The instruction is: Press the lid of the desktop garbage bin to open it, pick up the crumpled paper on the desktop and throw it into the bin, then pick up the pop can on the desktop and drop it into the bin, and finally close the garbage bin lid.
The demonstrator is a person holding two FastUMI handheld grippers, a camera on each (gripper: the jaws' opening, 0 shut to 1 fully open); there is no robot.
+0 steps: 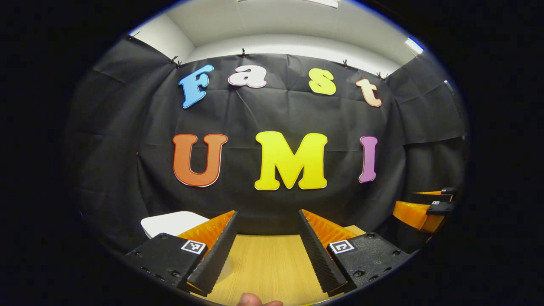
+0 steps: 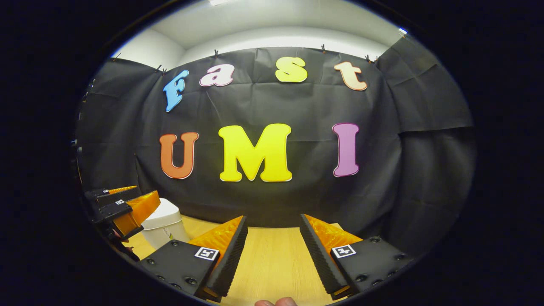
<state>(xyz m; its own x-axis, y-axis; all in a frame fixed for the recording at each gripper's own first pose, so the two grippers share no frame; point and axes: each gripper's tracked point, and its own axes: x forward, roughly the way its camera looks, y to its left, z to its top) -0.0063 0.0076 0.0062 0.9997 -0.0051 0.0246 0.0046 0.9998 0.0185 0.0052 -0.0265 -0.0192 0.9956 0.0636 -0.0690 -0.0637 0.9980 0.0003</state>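
The white garbage bin [image 2: 163, 223] stands at the left of the wooden desktop [image 2: 272, 259], lid down; its white lid [image 1: 172, 222] also peeks up behind my left gripper's left finger. My left gripper [image 1: 267, 250] is open above the desktop [image 1: 265, 263] with nothing between its fingers, and it hangs just left of the bin as the left gripper [image 2: 121, 208] in the right gripper view. My right gripper [image 2: 272, 255] is open over bare wood, holding nothing; it also juts in as the right gripper [image 1: 427, 208] at the right edge of the left gripper view.
The black cloth wall closes off the back of the desktop a short way past both grippers. A fingertip [image 1: 255, 300] of the hand holding each gripper pokes in at the bottom edge.
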